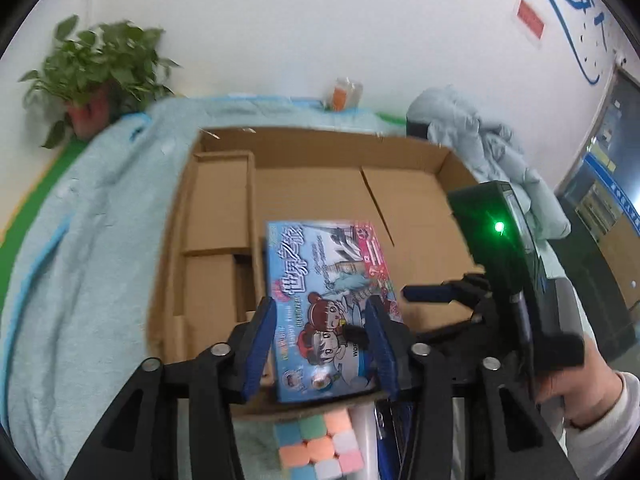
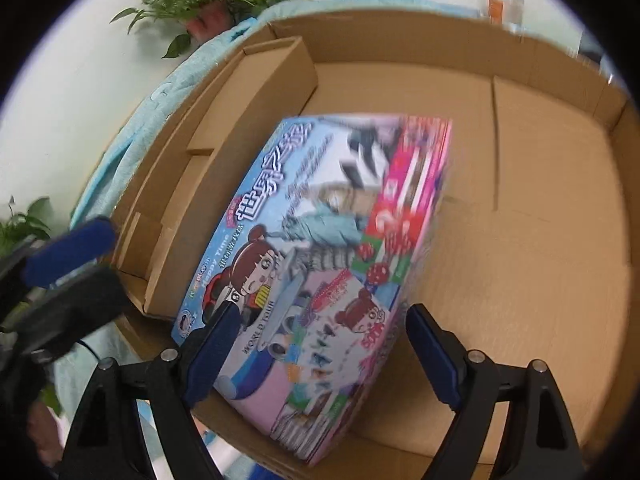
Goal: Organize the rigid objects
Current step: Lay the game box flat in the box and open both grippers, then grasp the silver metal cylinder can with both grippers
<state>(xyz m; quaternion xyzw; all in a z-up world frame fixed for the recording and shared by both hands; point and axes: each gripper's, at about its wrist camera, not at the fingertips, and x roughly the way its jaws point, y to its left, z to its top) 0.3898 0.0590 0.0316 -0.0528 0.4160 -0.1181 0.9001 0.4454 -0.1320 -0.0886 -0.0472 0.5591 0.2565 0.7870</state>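
Note:
A colourful game box (image 1: 320, 248) (image 2: 320, 208) with cartoon children on its lid lies tilted inside a large open cardboard carton (image 1: 320, 140) (image 2: 400, 40), its near end at the carton's front wall. My right gripper (image 2: 322, 308) straddles that near end. Its left pad overlaps the lid and its right pad stands a little clear of the pink side, so it is open. The right gripper's blue finger (image 1: 430, 293) shows beside the box. My left gripper (image 1: 321, 300) hovers open above the box. A left blue finger (image 2: 68, 248) stays apart from the box, at the carton's left.
A narrow brown inner box (image 1: 216, 200) (image 2: 240, 120) lines the carton's left side. On the light-blue cloth (image 1: 80, 260) in front lie a pastel puzzle cube (image 1: 320, 444) and a white tube (image 1: 366, 432). A potted plant (image 1: 100, 64), a bottle (image 1: 344, 92) and a grey garment pile (image 1: 480, 140) stand behind.

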